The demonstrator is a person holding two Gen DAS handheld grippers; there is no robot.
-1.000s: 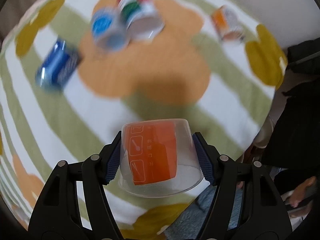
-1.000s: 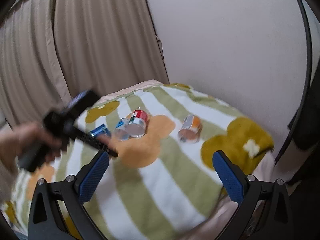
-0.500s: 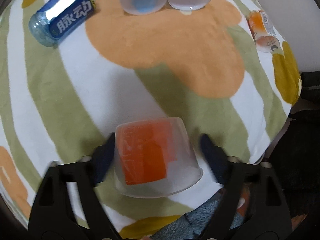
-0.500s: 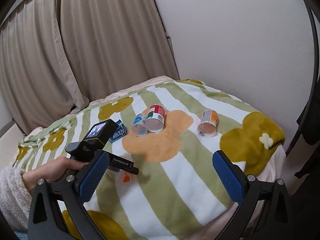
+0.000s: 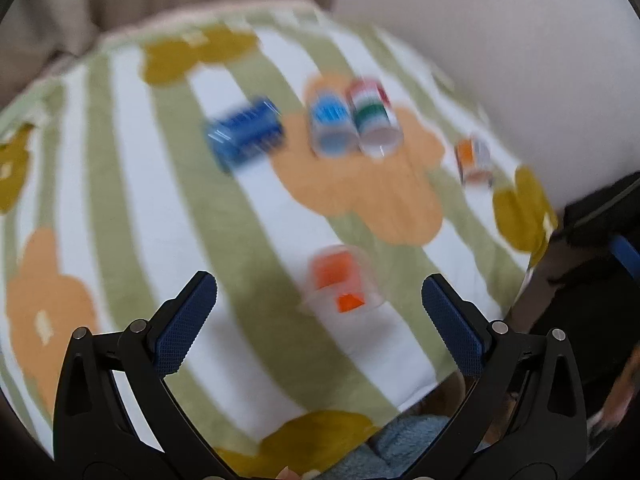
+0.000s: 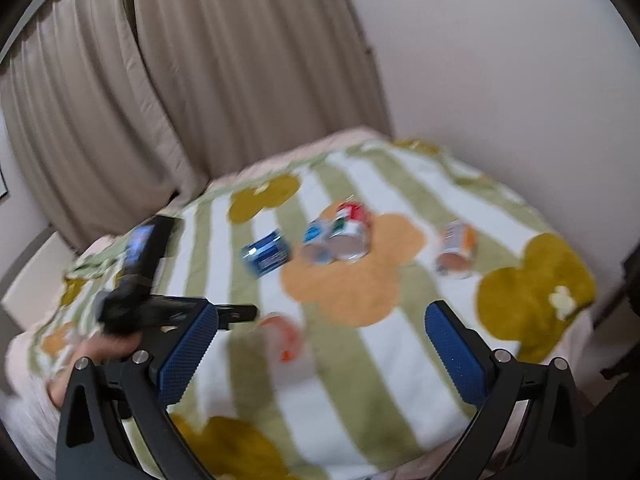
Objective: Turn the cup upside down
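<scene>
A clear plastic cup with an orange label point(image 5: 340, 282) stands upside down on the striped blanket point(image 5: 168, 216), just beyond my left gripper point(image 5: 320, 312), which is open, empty and raised clear of it. The cup also shows blurred in the right wrist view point(image 6: 282, 336). My right gripper point(image 6: 320, 348) is open and empty above the blanket's near edge. The left gripper body and the hand holding it point(image 6: 140, 300) show at the left of the right wrist view.
A blue can point(image 5: 246, 136) lies on its side. Two cups, one blue-labelled point(image 5: 332, 124) and one red-green-labelled point(image 5: 374, 118), lie on the orange flower patch. An orange-labelled cup point(image 5: 474, 160) lies at the right. Curtains point(image 6: 200, 80) and a wall stand behind.
My left gripper let go of the orange cup, left it standing upside down on the blanket, opened wide and pulled back and up. The right gripper stayed open.
</scene>
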